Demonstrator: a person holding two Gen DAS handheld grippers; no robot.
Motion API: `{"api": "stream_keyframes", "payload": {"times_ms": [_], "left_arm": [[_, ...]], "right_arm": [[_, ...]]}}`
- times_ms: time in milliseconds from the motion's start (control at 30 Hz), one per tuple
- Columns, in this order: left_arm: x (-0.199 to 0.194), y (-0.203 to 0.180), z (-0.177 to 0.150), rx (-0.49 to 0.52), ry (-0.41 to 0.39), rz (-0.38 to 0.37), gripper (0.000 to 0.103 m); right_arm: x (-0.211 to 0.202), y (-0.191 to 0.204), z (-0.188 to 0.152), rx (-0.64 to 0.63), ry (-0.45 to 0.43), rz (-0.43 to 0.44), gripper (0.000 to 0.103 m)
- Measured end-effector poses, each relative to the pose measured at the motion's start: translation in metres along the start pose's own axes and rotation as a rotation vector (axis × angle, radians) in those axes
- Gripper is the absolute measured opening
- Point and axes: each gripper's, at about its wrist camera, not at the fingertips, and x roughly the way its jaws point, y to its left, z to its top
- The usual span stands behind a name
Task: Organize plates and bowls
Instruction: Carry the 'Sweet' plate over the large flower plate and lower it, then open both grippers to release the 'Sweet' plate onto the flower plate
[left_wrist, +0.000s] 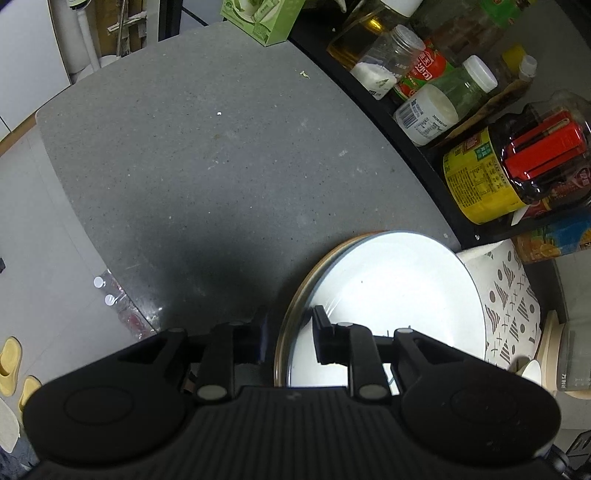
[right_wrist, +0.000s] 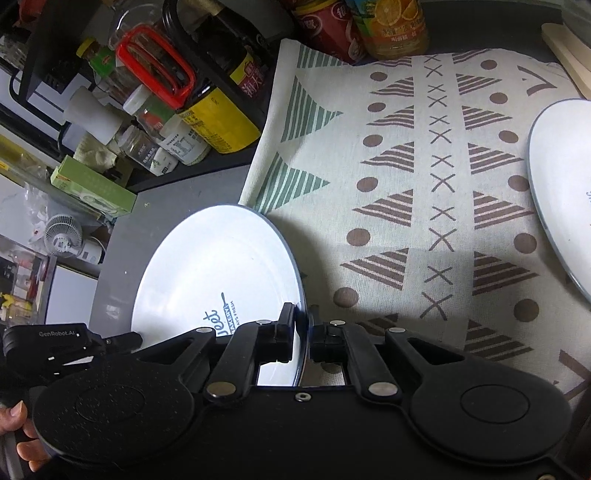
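Note:
A white plate with blue lettering (right_wrist: 207, 273) is held by its rim in my right gripper (right_wrist: 302, 334), which is shut on it; the plate tilts over the edge of the patterned cloth (right_wrist: 406, 166). In the left wrist view the same white plate (left_wrist: 391, 295) shows with a brown-rimmed edge beneath it, and my left gripper (left_wrist: 288, 338) straddles its rim with the jaws apart. A second white plate (right_wrist: 557, 181) lies on the cloth at the right.
Grey stone counter (left_wrist: 207, 162) spreads to the left. A black shelf (left_wrist: 413, 129) holds jars, sauce bottles (left_wrist: 509, 166) and a green box (left_wrist: 258, 18). Juice bottles (right_wrist: 391, 26) stand behind the cloth. A wooden board (right_wrist: 565, 48) sits at the far right.

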Motion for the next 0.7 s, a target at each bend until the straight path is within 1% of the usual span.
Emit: {"api": "stream_keyframes", "payload": {"times_ms": [100, 167, 233, 300, 367, 433, 500, 533, 567, 600, 633, 700], "left_arm": [[0.001, 0.001, 0.0, 0.0, -0.001, -0.01, 0.021], [0.001, 0.0, 0.0, 0.002, -0.003, -0.008, 0.021], [-0.001, -0.001, 0.0, 0.0, -0.001, 0.003, 0.021], [-0.002, -0.005, 0.002, 0.01, 0.005, 0.028, 0.021], [-0.005, -0.01, 0.002, 0.027, 0.006, 0.052, 0.021], [-0.009, -0.017, 0.003, 0.05, 0.003, 0.042, 0.022], [-0.014, -0.026, 0.003, 0.074, -0.006, 0.028, 0.032], [-0.016, -0.03, 0.004, 0.084, -0.012, 0.025, 0.035], [-0.018, -0.035, 0.003, 0.097, -0.019, 0.022, 0.041], [-0.02, -0.04, 0.003, 0.11, -0.026, 0.017, 0.046], [-0.022, -0.046, 0.003, 0.124, -0.03, 0.011, 0.048], [-0.026, -0.057, 0.002, 0.147, -0.038, -0.003, 0.053]], "right_arm": [[0.001, 0.0, 0.0, -0.002, -0.001, -0.002, 0.007], [0.001, -0.001, 0.0, 0.002, 0.002, -0.006, 0.011], [0.002, -0.002, 0.001, 0.007, 0.012, -0.009, 0.016], [0.003, -0.002, 0.003, 0.005, 0.033, -0.008, 0.016], [0.0, -0.001, 0.005, 0.0, 0.047, -0.009, 0.02], [-0.006, 0.0, 0.008, -0.016, 0.041, -0.004, 0.021], [-0.014, -0.001, 0.012, -0.023, 0.036, 0.007, 0.028], [-0.017, -0.001, 0.013, -0.023, 0.034, 0.014, 0.035], [-0.021, -0.001, 0.014, -0.023, 0.03, 0.017, 0.045], [-0.025, -0.001, 0.015, -0.026, 0.023, 0.015, 0.049], [-0.029, 0.0, 0.016, -0.031, 0.01, 0.013, 0.053], [-0.037, 0.0, 0.017, -0.039, -0.009, 0.011, 0.055]]}}
